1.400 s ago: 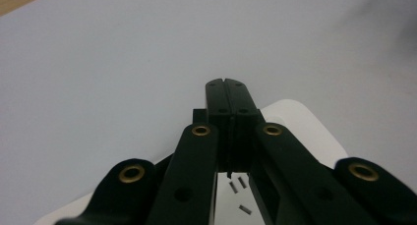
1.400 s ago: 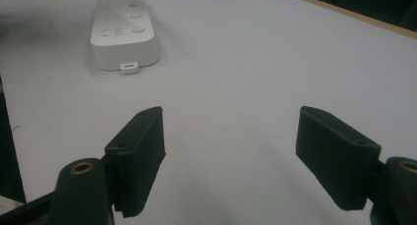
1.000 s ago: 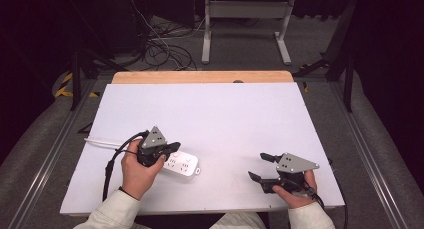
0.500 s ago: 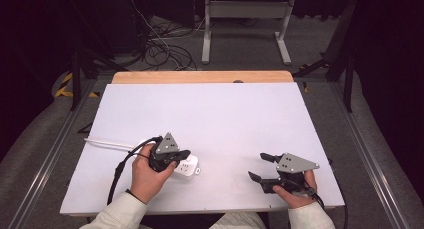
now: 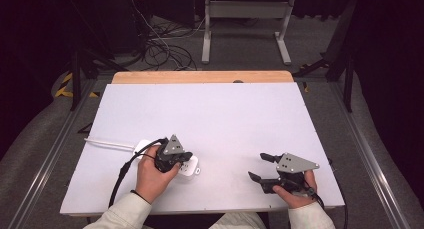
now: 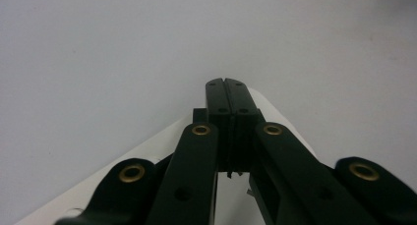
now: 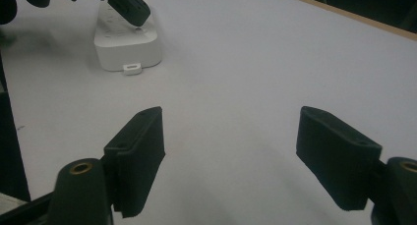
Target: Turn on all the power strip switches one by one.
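Your left gripper [image 5: 181, 157] and hand cover most of the power strip [image 5: 190, 167]; its sockets are too small to make out. In the left gripper view, your closed fingers [image 6: 216, 95] hide the strip's top.

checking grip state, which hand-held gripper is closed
The left hand-held gripper, over the white power strip: its jaws are pressed together. The right hand-held gripper has its jaws spread wide.

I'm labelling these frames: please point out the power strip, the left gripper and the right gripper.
power strip [image 7: 129, 44]: right gripper view, its end face.
left gripper [image 5: 184, 156]: high view, jaw tips.
right gripper [image 5: 261, 166]: high view, between its tips.
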A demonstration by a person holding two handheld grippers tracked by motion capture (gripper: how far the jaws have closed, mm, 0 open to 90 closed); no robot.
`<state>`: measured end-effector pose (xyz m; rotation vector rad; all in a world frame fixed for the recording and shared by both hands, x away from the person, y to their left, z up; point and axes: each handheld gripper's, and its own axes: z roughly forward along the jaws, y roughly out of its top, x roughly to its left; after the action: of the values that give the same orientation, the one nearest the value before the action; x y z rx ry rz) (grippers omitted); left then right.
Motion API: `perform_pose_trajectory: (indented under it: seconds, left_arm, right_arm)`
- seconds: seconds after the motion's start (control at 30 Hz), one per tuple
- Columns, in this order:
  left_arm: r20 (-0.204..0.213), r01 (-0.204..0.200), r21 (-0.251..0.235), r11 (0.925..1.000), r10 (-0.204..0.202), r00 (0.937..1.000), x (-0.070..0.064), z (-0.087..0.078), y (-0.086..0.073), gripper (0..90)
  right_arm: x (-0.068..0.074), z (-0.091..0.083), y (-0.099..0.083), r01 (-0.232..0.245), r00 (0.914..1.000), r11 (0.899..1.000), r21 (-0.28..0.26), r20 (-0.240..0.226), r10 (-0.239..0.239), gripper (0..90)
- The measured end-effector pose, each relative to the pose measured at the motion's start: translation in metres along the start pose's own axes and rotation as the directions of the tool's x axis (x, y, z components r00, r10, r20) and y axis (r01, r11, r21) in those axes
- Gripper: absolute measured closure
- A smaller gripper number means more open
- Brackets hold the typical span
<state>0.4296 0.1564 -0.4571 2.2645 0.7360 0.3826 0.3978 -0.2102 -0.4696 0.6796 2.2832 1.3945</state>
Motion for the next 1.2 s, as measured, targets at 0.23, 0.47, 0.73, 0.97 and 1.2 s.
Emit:
perform_pose_trajectory:
  seconds: [0.23,0.47,0.73,0.97,1.2]
  left_arm:
    - [-0.008,0.002,0.002,1.0,-0.002,1.0,0.0005,0.0027,-0.0006,89.9]
    - [-0.018,-0.006,0.005,1.0,0.006,0.9998,-0.0014,0.003,-0.0009,89.9]
    - [-0.025,-0.006,-0.005,1.0,0.006,0.9997,-0.003,0.0038,-0.0048,90.0]
    - [-0.03,-0.003,-0.005,1.0,0.002,0.9996,-0.0039,0.0048,-0.0054,90.0]
    - [-0.034,-0.007,-0.011,0.9999,0.007,0.9994,-0.0044,0.0067,-0.0057,90.0]
  right_arm:
    - [0.0001,0.0002,-0.0001,0.0,1.0,1.0,0.001,-0.002,0.0,27.0]
    - [0.0002,0.0001,-0.0001,0.003,1.0,1.0,0.002,-0.002,-0.003,27.0]
    - [0.0009,-0.0003,0.0002,0.002,1.0,1.0,0.001,-0.002,-0.002,27.0]
    - [0.0012,0.0001,0.0001,0.002,1.0,1.0,0.0,-0.005,-0.002,27.0]
    - [0.0017,0.0006,0.0002,0.004,1.0,1.0,0.002,-0.008,-0.004,26.9]
